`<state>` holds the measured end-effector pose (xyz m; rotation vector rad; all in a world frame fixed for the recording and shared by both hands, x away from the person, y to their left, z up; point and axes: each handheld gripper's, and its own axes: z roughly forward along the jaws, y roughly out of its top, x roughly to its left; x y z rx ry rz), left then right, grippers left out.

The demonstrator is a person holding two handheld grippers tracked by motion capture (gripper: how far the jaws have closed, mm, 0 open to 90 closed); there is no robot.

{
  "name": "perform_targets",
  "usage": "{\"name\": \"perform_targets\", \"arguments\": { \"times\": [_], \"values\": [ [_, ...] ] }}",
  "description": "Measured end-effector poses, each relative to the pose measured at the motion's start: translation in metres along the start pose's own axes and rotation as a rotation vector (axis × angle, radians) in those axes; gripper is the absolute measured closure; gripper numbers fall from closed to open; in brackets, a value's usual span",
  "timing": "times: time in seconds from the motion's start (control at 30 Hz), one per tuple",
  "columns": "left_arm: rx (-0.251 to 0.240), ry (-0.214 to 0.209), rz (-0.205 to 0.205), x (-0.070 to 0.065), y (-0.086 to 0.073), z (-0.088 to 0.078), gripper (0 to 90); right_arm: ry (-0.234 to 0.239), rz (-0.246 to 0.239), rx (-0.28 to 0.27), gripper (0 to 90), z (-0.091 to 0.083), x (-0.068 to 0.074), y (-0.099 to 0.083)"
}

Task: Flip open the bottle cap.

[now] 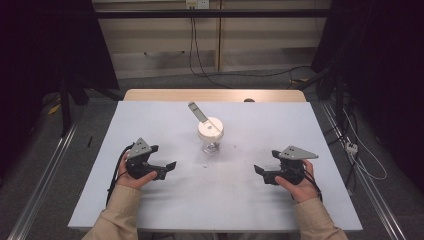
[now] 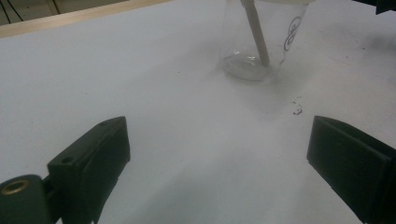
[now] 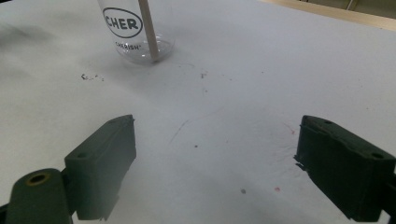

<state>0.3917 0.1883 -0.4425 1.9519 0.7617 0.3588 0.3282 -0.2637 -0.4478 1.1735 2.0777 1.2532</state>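
A clear plastic cup with a white lid stands upright in the middle of the white table. A flat stick pokes out through the lid and leans to the back left. In the left gripper view the cup sits ahead and to the right, the stick inside it. The right gripper view has the cup ahead on the left, with black lettering. My left gripper rests left of the cup, open and empty. My right gripper rests right of it, also open and empty.
Small dark specks lie on the table in front of the cup. A wooden edge runs along the table's far side. Cables trail on the floor at the right, and metal rails flank the table.
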Motion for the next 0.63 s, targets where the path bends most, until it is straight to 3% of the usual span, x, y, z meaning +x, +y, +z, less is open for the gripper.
{"name": "perform_targets", "arguments": {
  "times": [0.63],
  "values": [
    [-0.003,0.015,-0.025,0.005,-0.010,-0.014,5.8,-0.004,0.016,0.002,11.4,-0.014,-0.002,-0.015]
  ]
}}
